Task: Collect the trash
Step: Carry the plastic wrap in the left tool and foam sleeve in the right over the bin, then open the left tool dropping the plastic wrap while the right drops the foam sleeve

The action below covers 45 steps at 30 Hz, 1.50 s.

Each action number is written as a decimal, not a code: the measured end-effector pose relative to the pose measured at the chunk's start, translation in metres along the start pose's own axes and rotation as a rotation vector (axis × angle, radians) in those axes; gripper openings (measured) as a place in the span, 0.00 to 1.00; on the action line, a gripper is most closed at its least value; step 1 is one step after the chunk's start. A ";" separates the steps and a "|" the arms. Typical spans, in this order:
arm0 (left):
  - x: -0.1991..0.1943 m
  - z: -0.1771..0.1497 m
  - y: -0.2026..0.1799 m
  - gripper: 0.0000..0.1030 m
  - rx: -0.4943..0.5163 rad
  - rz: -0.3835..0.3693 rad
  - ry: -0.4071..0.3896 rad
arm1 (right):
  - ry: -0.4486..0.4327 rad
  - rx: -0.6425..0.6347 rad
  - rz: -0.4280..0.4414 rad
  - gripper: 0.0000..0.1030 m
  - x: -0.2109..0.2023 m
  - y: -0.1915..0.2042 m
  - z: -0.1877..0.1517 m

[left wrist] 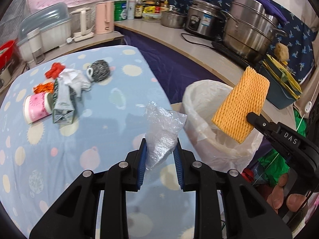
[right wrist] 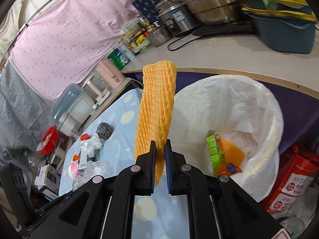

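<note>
Carrying trash to the lined bin [right wrist: 265, 107], judged the step in hand: the right gripper [right wrist: 160, 149] is clamped narrow on a yellow foam net [right wrist: 157, 103], the left gripper [left wrist: 160, 149] pinches a crumpled clear plastic bag [left wrist: 163, 125], and each must next reach over the rim at about two o'clock, then let go. Only the right wrist view shows the green carton [right wrist: 212, 149] already inside; only the left shows a hand [left wrist: 285, 195] and, clearly, the table [left wrist: 49, 159] pile at ten o'clock: cup [left wrist: 35, 109], steel scourer [left wrist: 100, 70].

Both grippers, left gripper [left wrist: 160, 149] and right gripper [right wrist: 160, 149], are black plastic with blue ribbed pads [left wrist: 142, 165], silver round screws, and white "DAS" letters.
</note>
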<state>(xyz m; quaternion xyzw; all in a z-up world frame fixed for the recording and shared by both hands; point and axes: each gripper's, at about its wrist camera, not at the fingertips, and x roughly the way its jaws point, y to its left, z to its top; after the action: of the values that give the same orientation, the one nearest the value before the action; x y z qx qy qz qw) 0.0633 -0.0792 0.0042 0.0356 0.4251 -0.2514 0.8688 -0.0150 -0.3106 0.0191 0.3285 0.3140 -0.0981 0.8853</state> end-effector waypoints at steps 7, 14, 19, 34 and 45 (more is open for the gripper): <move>0.014 0.009 -0.046 0.24 0.076 -0.030 -0.001 | -0.012 0.053 -0.028 0.09 -0.005 -0.035 0.002; 0.033 0.020 -0.086 0.24 0.135 -0.057 0.001 | -0.016 0.093 -0.063 0.09 -0.005 -0.063 0.007; 0.047 0.026 -0.105 0.24 0.159 -0.073 0.010 | -0.023 0.108 -0.081 0.09 -0.006 -0.075 0.011; 0.076 0.037 -0.141 0.24 0.192 -0.076 0.038 | -0.034 0.096 -0.120 0.10 -0.009 -0.089 0.018; 0.084 0.040 -0.150 0.26 0.197 -0.071 0.049 | -0.036 0.094 -0.138 0.14 -0.010 -0.091 0.022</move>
<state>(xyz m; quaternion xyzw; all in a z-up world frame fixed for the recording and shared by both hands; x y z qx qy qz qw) 0.0655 -0.2551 -0.0112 0.1115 0.4203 -0.3218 0.8411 -0.0466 -0.3946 -0.0095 0.3455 0.3150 -0.1796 0.8655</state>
